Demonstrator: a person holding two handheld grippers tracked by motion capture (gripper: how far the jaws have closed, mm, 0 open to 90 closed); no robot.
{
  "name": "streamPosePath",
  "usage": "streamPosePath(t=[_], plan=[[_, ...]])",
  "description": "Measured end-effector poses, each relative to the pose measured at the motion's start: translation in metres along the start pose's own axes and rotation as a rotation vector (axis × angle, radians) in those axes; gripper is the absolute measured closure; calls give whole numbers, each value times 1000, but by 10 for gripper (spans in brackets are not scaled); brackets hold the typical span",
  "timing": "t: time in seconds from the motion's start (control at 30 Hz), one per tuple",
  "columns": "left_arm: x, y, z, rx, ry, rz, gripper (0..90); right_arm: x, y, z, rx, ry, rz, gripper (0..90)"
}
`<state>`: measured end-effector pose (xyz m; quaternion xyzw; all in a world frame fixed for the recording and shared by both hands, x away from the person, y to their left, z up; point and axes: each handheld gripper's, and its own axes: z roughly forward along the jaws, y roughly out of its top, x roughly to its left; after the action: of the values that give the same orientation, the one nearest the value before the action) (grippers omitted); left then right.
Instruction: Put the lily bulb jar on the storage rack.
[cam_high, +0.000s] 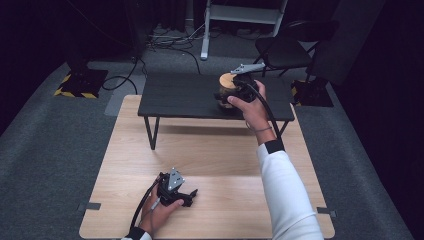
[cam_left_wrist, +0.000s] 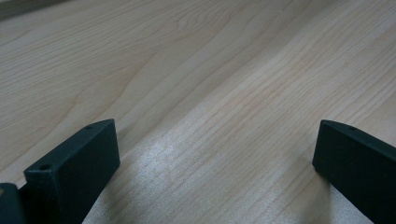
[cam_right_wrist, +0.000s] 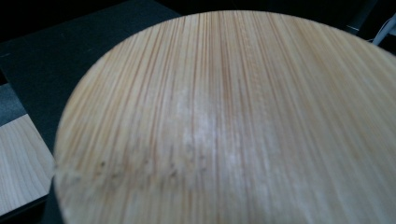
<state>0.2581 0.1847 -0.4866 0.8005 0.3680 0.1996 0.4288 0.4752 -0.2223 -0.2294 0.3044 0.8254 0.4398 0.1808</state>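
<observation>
Jar: a dark container with a round bamboo lid (cam_high: 226, 80), standing on the small black table (cam_high: 170, 97), toward its right end; the body is mostly hidden by the hand.
Lid close up: in the right gripper view the bamboo lid (cam_right_wrist: 224, 126) sits very near the camera, striped grain running up and down, a pale worn patch near its middle.
Right gripper (cam_high: 236, 90): at the jar's side, held by the right hand (cam_high: 250, 106); whether its jaws are apart or pressed on the jar, I cannot tell, as neither jaw is visible.
Left gripper (cam_high: 189, 196): resting low on the light wooden table (cam_high: 225, 150), well apart from the jar; in the left gripper view its jaws stand wide apart with nothing between them over bare wood (cam_left_wrist: 210, 93).
Progress: judged from this, the jar is being set on or taken from the black table; the lid is on, and the left gripper has no part yet.
Left to do: releasing or lifting the jar, probably.
Writing: no brand, label or text readable anywhere.
Surroundings: grey carpet (cam_high: 50, 140), a dark chair (cam_high: 285, 50) behind.
</observation>
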Motion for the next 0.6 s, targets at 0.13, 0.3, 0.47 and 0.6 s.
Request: streamPosePath(t=[0.13, 0.3, 0.47, 0.6], plan=[[0, 0, 0, -1, 0, -1, 5, 0, -4, 3, 4, -13, 4, 251], [0, 0, 0, -1, 1, 0, 5, 0, -8, 7, 17, -24, 5, 251], [0, 0, 0, -1, 1, -1, 5, -3, -14, 9, -7, -18, 12, 250], [0, 0, 0, -1, 1, 0, 5, -3, -17, 10, -19, -17, 22, 249]])
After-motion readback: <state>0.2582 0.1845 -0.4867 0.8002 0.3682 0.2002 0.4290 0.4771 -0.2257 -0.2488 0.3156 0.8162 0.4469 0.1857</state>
